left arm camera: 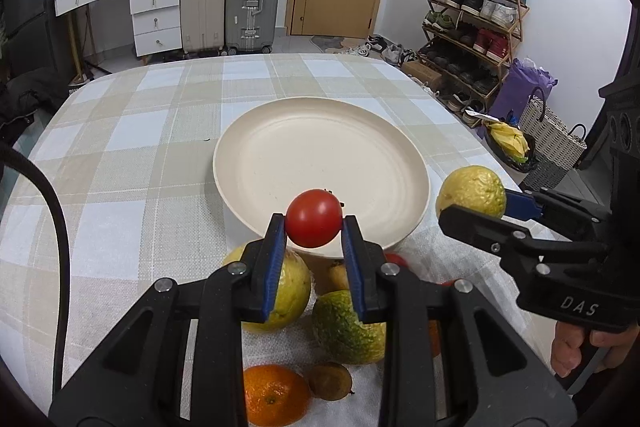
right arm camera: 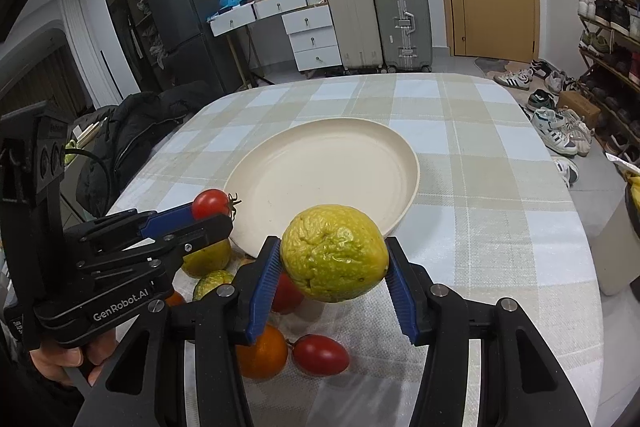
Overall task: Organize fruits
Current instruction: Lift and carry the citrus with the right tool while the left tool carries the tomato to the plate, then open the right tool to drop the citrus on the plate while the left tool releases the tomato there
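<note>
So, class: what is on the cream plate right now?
Nothing rests on the plate; its visible surface is bare. The tomato and yellow fruit, both held in grippers, hide part of its near rim.

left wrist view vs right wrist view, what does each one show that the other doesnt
Only the left wrist view shows the purple bag and woven basket by the shoe rack. Only the right wrist view shows the dark fridge and the long red tomato on the cloth. Both show the cream plate, with no fruit on it, the left gripper shut on the round tomato, and the right gripper shut on the yellow-green citrus.
</note>
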`<state>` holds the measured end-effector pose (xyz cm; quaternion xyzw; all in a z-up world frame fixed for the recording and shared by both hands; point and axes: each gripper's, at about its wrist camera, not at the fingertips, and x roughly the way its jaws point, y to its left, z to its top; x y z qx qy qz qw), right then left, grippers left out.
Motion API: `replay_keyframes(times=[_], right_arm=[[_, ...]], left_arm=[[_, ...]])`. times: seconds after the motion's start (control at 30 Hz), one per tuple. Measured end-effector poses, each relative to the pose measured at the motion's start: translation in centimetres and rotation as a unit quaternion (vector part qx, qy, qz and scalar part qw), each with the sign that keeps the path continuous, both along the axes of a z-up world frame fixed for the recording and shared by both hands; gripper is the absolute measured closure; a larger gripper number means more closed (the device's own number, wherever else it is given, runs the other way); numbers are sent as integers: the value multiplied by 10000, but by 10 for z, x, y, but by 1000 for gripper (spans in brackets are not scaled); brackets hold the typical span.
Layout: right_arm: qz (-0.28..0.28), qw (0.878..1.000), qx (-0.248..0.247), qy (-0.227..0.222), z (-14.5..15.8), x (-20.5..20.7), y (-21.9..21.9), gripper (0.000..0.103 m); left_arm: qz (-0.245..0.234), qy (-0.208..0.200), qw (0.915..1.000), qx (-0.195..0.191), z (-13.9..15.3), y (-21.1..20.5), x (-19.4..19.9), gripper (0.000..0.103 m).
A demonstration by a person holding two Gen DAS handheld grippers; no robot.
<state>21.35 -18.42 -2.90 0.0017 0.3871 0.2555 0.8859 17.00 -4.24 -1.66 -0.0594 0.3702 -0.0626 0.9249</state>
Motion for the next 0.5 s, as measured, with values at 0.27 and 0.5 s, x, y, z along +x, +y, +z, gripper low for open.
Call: replay_keyframes(times=[0.27,0.5], right_arm=[[30,10000,33,84,-5,13,4,51],[-137,9995,66,267,-14,33,6,51]], left_arm=[[-6,-58,10000,17,-3,-2,2,78],[22,-53,10000,-77,-5,5,9,78]])
